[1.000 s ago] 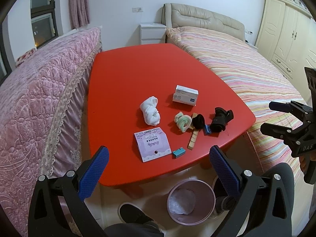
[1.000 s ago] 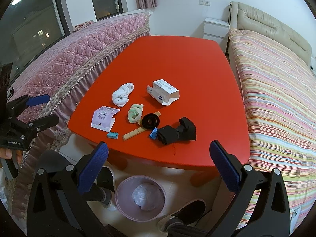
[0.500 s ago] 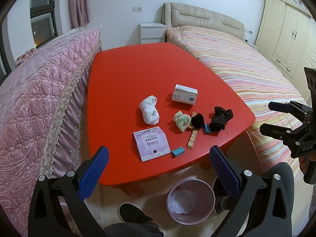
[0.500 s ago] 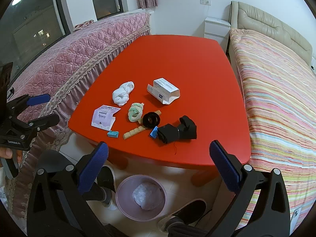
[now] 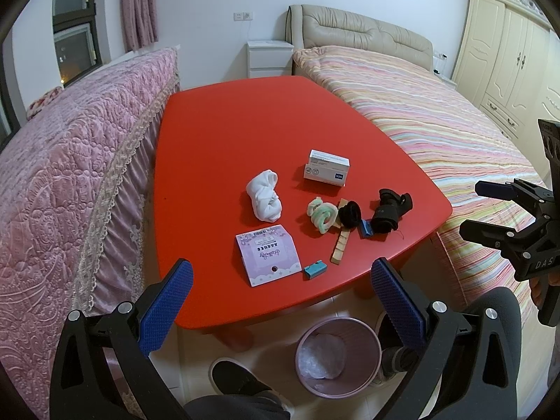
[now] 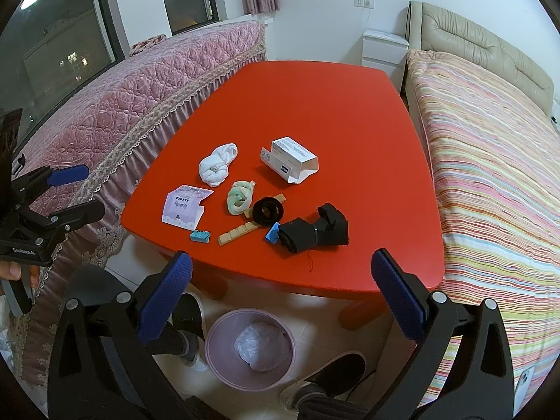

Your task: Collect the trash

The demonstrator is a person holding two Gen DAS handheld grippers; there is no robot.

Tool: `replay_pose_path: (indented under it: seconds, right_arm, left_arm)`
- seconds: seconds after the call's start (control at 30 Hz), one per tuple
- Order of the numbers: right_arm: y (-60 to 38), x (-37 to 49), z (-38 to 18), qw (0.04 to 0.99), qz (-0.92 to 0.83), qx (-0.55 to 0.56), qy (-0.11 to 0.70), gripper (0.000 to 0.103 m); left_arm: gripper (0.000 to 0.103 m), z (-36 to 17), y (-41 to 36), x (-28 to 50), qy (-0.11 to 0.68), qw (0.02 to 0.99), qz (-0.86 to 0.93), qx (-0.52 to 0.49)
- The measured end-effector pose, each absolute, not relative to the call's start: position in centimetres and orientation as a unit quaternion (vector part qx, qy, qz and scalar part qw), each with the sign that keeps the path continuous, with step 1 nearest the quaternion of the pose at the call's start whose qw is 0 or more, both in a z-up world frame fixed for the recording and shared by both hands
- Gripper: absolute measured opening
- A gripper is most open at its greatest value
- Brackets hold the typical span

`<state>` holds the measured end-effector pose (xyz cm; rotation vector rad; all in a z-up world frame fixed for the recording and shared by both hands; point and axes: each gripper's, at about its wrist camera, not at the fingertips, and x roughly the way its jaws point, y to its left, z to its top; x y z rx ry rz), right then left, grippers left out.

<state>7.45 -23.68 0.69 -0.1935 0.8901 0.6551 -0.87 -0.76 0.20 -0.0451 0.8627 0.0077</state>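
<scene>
On the red table (image 5: 224, 122) (image 6: 315, 105) lie a white cloth ball (image 5: 264, 194) (image 6: 217, 164), a white box (image 5: 326, 168) (image 6: 288, 159), a pink card (image 5: 267, 253) (image 6: 184, 205), a green-white twist (image 5: 321, 210) (image 6: 239, 197), a black ring (image 5: 350, 212) (image 6: 268, 211), a black fabric bundle (image 5: 389, 210) (image 6: 315, 233), a wooden strip (image 5: 340, 245) (image 6: 238, 232) and two small blue blocks (image 5: 315, 268) (image 6: 200, 235). A pink trash bin (image 5: 337, 355) (image 6: 250, 348) stands on the floor below the table's near edge. My left gripper (image 5: 278, 301) (image 6: 66, 189) and right gripper (image 6: 280, 290) (image 5: 490, 210) are open and empty, short of the table.
A pink quilted bed (image 5: 70, 175) borders the table's left side and a striped bed (image 5: 437, 112) its right. A white nightstand (image 5: 269, 57) stands at the back, a cream wardrobe (image 5: 507, 56) at far right. The person's shoes (image 6: 325, 374) are beside the bin.
Both grippers have drifted slightly back and up; the table items sit a little farther away. Nothing was picked up.
</scene>
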Motion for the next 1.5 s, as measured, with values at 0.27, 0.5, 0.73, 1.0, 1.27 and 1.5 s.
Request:
replay_pose_path:
  seconds: [0.27, 0.5, 0.73, 1.0, 1.27, 1.5]
  right_arm:
    - [-23.8, 7.5, 0.3, 0.844, 0.311, -0.092, 0.426, 0.100]
    - [-24.0, 9.2, 0.2, 0.840, 0.304, -0.092, 0.440, 0.100]
    - [-23.5, 12.5, -0.3, 0.828, 0.292, -0.103, 0.467, 0.100]
    - [-22.9, 16.8, -4.0, 0.798, 0.262, -0.116, 0.530, 0.100]
    - [-22.6, 20.1, -8.1, 0.756, 0.239, -0.078, 0.604, 0.100]
    - [-21.7, 20.6, -9.6, 0.744, 0.238, -0.061, 0.621, 0.097]
  left_arm:
    - [0.097, 0.2, -0.9, -0.6, 0.422, 0.906, 0.002, -0.020]
    - [0.097, -0.4, -0.7, 0.5, 0.434, 0.900, 0.004, -0.021]
    - [0.097, -1.6, 0.1, 3.4, 0.465, 0.884, 0.018, -0.035]
    - [0.097, -4.5, 1.1, 8.1, 0.524, 0.848, 0.033, -0.065]
    - [0.097, -8.8, 2.0, 11.3, 0.583, 0.805, 0.065, -0.091]
    - [0.097, -11.3, 2.8, 11.7, 0.601, 0.786, 0.088, -0.110]
